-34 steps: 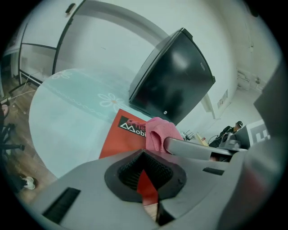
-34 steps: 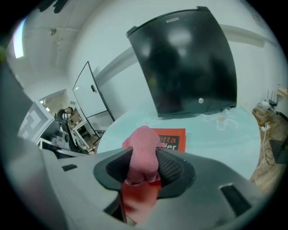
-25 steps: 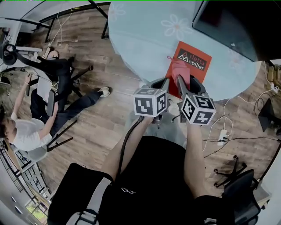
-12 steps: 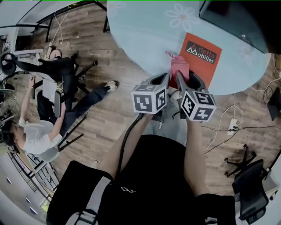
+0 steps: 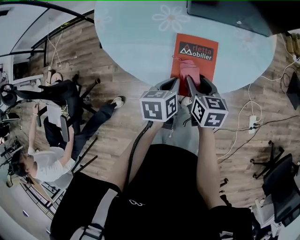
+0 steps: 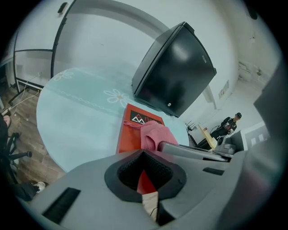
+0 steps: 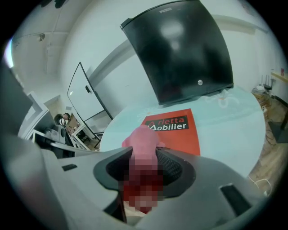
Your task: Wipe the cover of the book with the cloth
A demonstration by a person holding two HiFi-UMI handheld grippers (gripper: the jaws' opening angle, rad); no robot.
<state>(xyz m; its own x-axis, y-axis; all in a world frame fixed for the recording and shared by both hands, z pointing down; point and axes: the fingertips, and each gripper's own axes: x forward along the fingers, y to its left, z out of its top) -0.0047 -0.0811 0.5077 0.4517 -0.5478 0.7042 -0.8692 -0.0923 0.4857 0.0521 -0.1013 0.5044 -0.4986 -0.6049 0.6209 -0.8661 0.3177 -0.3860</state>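
Cloth (image 5: 189, 70) moved inward on book (image 5: 209, 71), between right fingers (image 7: 176, 168).

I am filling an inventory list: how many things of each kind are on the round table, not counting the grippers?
book: 1
cloth: 1
black box: 1
total: 3

Both arms out in front of me, left forearm (image 5: 133, 161) and right forearm (image 5: 207, 164) running forward almost side by side. My left gripper (image 5: 175, 82) sits just beside the right one, jaws drawn together with nothing pinched in them. My right gripper (image 5: 190, 80) angles forward and down, jaws clamped on the pink cloth (image 5: 188, 70), which bulges out past the tips.
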